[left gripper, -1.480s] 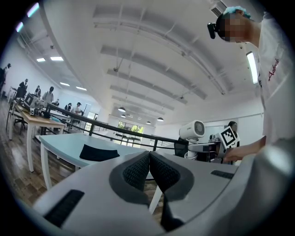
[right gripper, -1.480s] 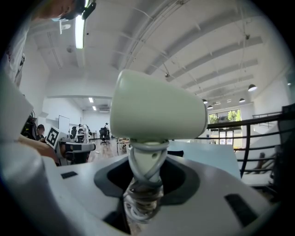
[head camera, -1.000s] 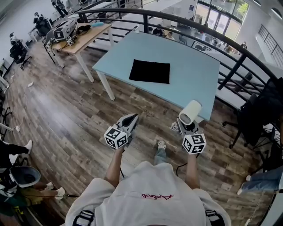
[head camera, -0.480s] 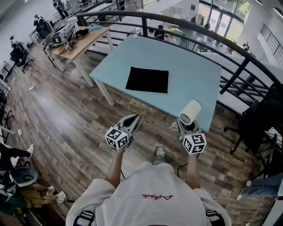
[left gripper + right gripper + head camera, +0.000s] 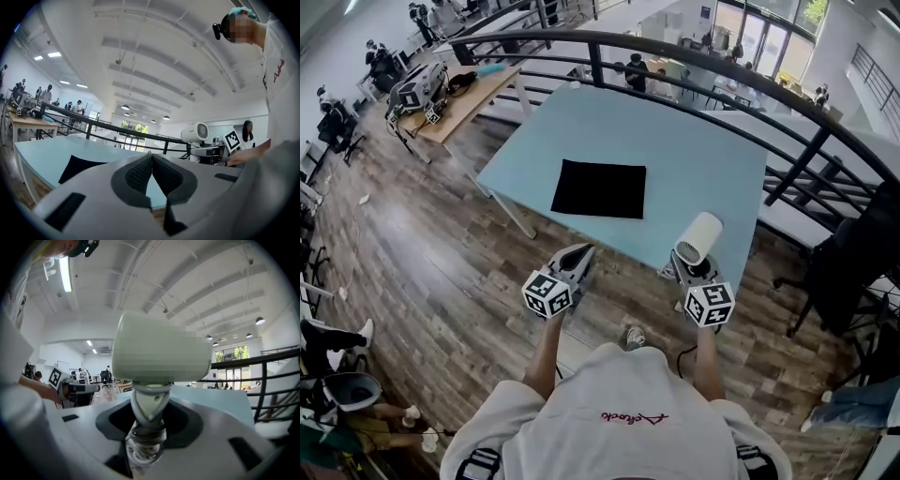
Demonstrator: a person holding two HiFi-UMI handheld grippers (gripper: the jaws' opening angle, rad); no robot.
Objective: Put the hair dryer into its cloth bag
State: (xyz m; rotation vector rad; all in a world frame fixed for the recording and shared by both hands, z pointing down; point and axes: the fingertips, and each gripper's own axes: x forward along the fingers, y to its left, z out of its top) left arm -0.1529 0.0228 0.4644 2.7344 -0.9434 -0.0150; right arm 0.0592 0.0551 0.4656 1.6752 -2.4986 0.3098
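Hair dryer (image 5: 700,238): pale stubby barrel, cord coiled round handle.

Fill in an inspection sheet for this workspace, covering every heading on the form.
Surface: light blue table, bare apart from the bag.
Job's things: black cloth bag lying flat on the table; white hair dryer held in the right gripper.
Clutter: nothing seen on the table.
Grippers: left gripper shut, empty; right gripper shut on the dryer's handle.
Cables: cord wound round the dryer's handle.
Surroundings: wooden floor, black railing, wooden desk with equipment.
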